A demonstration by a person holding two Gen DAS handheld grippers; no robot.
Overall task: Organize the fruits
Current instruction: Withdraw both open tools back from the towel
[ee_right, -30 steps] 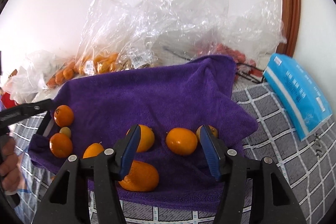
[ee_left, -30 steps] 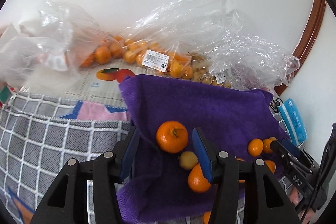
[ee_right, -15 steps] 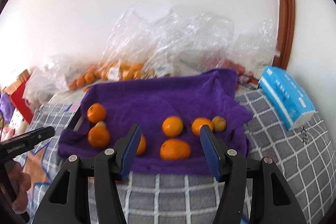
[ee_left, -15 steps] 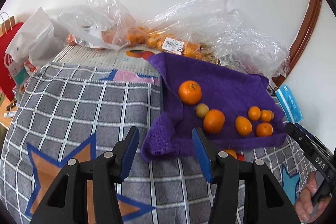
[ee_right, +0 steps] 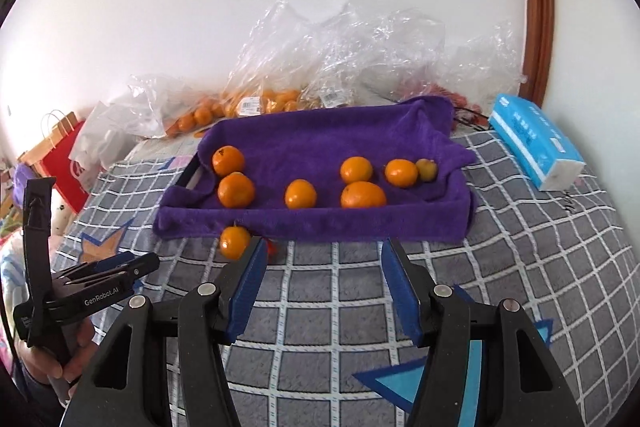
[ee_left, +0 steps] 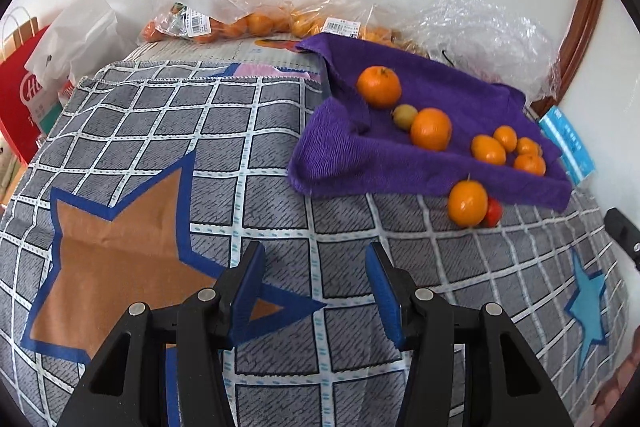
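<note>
A purple towel (ee_right: pixel 320 143) lies on a grey checked blanket (ee_right: pixel 340 311), with several oranges on it, such as one at the left (ee_right: pixel 228 159) and a large one in front (ee_right: pixel 363 195). A small yellowish fruit (ee_right: pixel 427 169) sits at its right. One orange (ee_right: pixel 235 242) lies off the towel's front edge, beside a small red fruit (ee_left: pixel 494 213). My right gripper (ee_right: pixel 324 267) is open over the blanket, short of the towel, with nothing between its fingers. My left gripper (ee_left: pixel 316 287) is open too, over the blanket left of the towel (ee_left: pixel 340 155). A hand (ee_right: pixel 60 359) holds it.
Clear plastic bags of oranges (ee_right: pixel 260 103) lie against the white wall behind the towel. A blue tissue pack (ee_right: pixel 536 143) rests at the right. A red paper bag (ee_right: pixel 64 163) and a white bag (ee_left: pixel 80 35) stand off the left edge. A brown door frame (ee_right: pixel 540 7) rises at the right.
Both grippers have drawn back from the towel. The left one had an orange between its open fingers and now hangs over bare blanket. The fruits have stayed in place.
</note>
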